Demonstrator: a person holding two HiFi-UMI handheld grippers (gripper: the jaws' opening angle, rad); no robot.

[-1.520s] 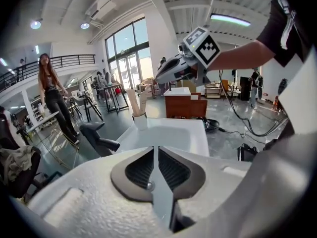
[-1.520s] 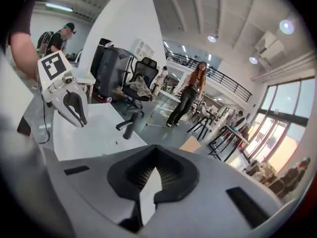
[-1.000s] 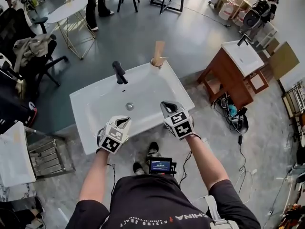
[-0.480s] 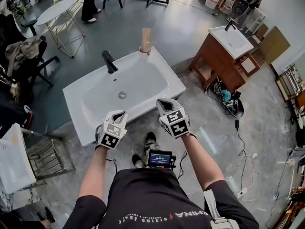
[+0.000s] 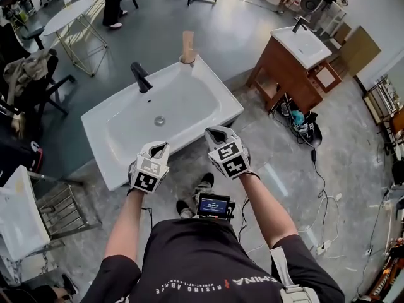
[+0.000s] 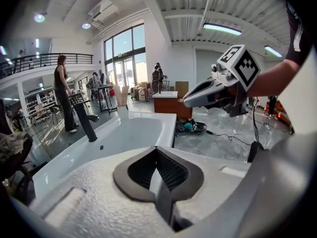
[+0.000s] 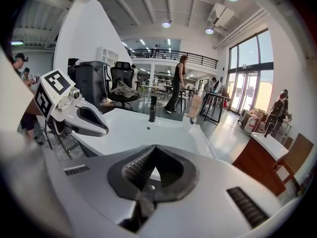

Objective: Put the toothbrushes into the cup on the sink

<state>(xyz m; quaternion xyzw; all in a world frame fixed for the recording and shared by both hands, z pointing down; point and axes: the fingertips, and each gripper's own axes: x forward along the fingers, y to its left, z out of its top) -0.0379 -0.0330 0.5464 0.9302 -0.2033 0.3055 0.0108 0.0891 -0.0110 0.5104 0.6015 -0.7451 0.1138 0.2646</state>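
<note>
both tongs empty. left gripper (image 5: 159,146): jaws closing, pads all but together, nothing between them. right gripper (image 5: 213,133): jaws fully together, nothing held. both hang side by side at the near edge of the sink (image 5: 189,100). cup (image 5: 187,59) sits on the sink's far right corner, right of the black faucet (image 5: 139,76). tan toothbrushes (image 5: 188,41) stand upright in it, too blurred to count.

Open workshop hall; white sink (image 5: 196,90) and wooden vanity (image 5: 278,74) stand on concrete floor (image 5: 189,17) among loose cables (image 5: 313,158).
</note>
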